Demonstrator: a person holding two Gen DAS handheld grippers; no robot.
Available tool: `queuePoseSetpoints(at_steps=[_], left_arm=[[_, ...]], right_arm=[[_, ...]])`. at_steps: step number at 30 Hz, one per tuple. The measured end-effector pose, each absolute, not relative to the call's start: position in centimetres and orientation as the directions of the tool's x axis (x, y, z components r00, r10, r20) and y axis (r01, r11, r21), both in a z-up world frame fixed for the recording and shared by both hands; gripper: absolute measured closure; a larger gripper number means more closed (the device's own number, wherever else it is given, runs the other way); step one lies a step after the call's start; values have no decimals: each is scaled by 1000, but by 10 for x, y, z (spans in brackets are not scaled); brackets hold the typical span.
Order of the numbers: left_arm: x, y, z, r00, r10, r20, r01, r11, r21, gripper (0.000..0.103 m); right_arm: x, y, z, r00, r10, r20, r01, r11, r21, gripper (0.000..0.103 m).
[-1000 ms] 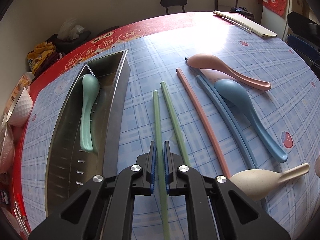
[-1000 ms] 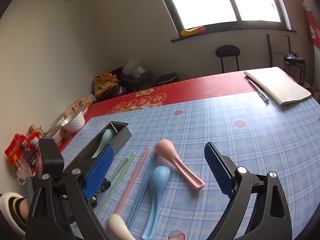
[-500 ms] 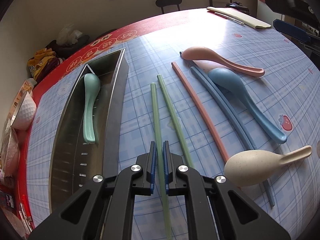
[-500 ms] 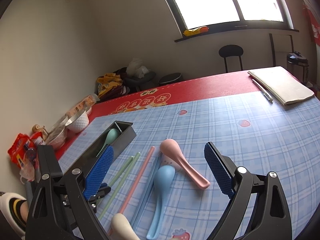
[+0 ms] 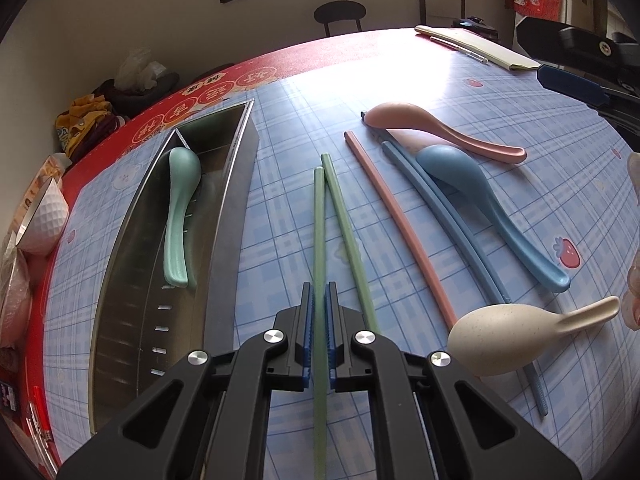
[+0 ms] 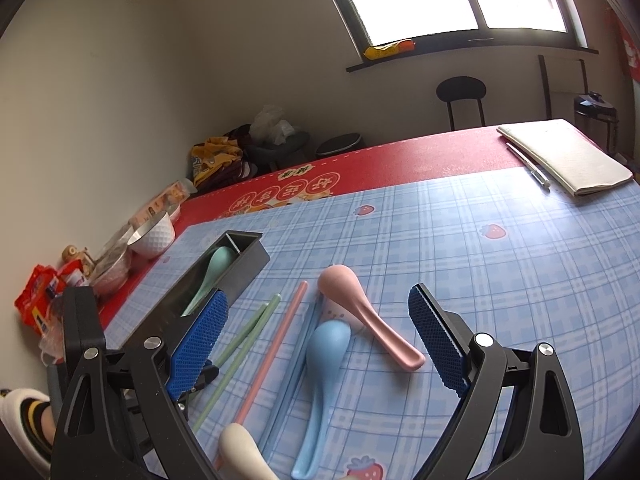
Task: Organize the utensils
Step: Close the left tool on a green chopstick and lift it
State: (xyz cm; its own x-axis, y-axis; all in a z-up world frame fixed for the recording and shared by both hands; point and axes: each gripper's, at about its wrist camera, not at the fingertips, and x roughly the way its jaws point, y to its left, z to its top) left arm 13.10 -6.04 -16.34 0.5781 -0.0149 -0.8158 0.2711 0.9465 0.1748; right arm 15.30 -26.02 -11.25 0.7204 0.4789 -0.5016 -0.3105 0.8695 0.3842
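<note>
My left gripper (image 5: 319, 312) is shut on a green chopstick (image 5: 319, 232), with the second green chopstick (image 5: 348, 236) lying beside it. A metal utensil tray (image 5: 224, 216) at the left holds a green spoon (image 5: 178, 208). To the right lie a pink chopstick (image 5: 396, 220), blue chopsticks (image 5: 444, 224), a blue spoon (image 5: 480, 196), a pink spoon (image 5: 436, 128) and a cream spoon (image 5: 512, 340). My right gripper (image 6: 316, 340) is open and empty, hovering above the blue spoon (image 6: 324, 352) and pink spoon (image 6: 364, 312).
A white bowl (image 5: 40, 216) and snack packets sit at the table's left edge. A notebook with a pen (image 6: 568, 156) lies at the far right. A stool (image 6: 460, 96) stands beyond the table. The right gripper's finger shows at the left view's right edge (image 5: 568, 84).
The left gripper has stayed shut on the green chopstick and lifted slightly with it. The right gripper has risen and drifted a little, staying open.
</note>
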Motion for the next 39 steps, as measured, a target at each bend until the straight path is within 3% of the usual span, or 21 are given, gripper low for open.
queuePoseSetpoints(at_steps=[7, 18, 30, 35, 39], left_arm=[[130, -49, -156, 560, -111, -821, 252, 967, 41, 97], [103, -27, -126, 641, -255, -724, 172, 967, -188, 97], [85, -16, -124, 665, -311, -679, 173, 949, -264, 97], [76, -4, -119, 678, -322, -661, 180, 944, -275, 97], [69, 1, -119, 679, -348, -647, 195, 935, -297, 97]], right_arm=[[156, -259, -118, 707, 486, -514, -303, 865, 400, 14], [159, -261, -120, 704, 480, -523, -289, 867, 406, 14], [157, -258, -117, 713, 492, -500, -330, 864, 381, 14], [153, -248, -126, 668, 469, -577, -332, 883, 333, 15], [135, -241, -128, 647, 420, -636, -374, 902, 216, 15]])
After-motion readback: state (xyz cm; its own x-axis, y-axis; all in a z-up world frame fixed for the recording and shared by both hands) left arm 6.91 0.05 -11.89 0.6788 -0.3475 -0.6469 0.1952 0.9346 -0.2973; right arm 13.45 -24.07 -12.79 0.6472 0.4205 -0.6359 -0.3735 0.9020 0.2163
